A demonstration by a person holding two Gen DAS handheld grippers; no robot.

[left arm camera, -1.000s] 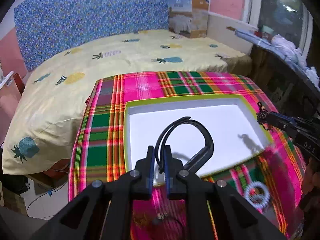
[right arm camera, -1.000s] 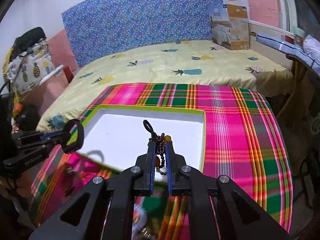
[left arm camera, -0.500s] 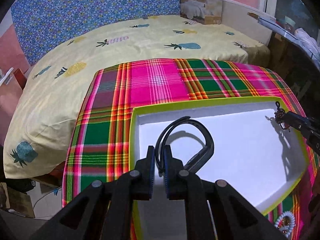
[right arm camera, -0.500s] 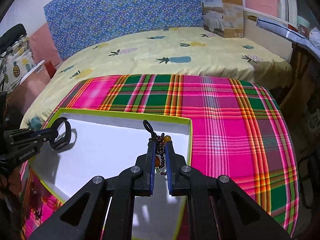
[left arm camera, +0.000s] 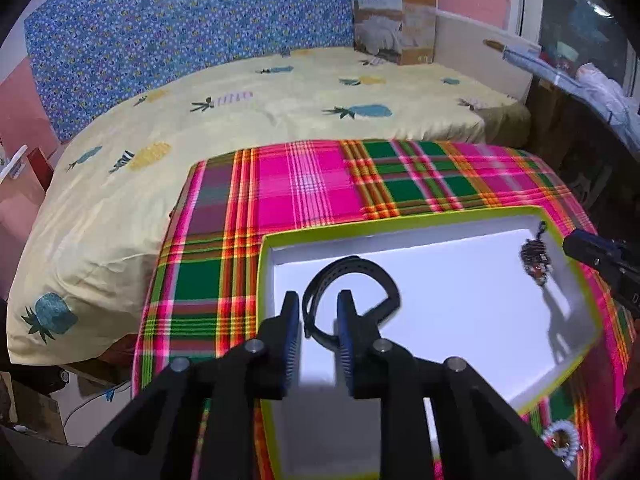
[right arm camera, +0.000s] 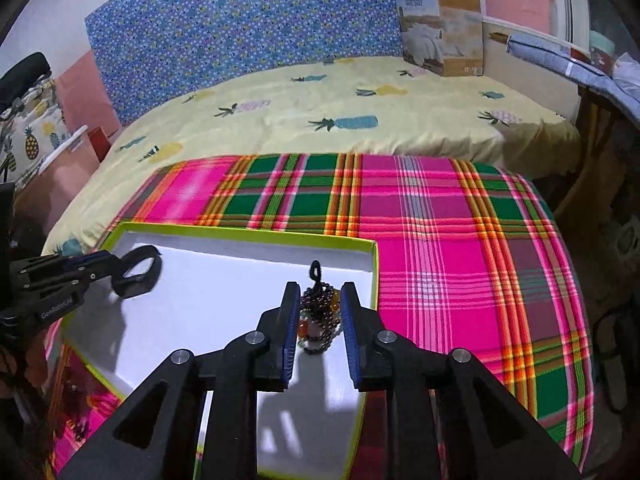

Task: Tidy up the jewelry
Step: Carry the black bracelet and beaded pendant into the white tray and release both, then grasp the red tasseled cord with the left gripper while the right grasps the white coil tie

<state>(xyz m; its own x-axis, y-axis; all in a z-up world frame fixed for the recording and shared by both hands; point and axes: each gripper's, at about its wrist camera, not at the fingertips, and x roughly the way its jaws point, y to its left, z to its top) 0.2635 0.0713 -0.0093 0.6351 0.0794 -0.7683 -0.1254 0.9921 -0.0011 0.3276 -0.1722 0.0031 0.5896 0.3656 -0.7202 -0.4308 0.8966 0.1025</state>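
Both sets of jaws, clamped a second earlier, were opening over the shallow white tray with lime-green rim (left arm camera: 420,222). The left gripper (left arm camera: 318,320) freed the black looped strap (left arm camera: 352,268) and the right gripper (right arm camera: 320,320) the dark beaded bracelet (right arm camera: 320,312); judged, both items were deposited inside the tray.

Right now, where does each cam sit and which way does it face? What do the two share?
Left wrist: on the left gripper, angled down at the white tray; its jaws are opening around the black band; the right gripper intrudes from the right.
Right wrist: on the right gripper, angled down at the tray's right corner; its jaws are opening around the beaded bracelet; the left gripper shows at left.
Shared: tray, plaid cloth, bed.
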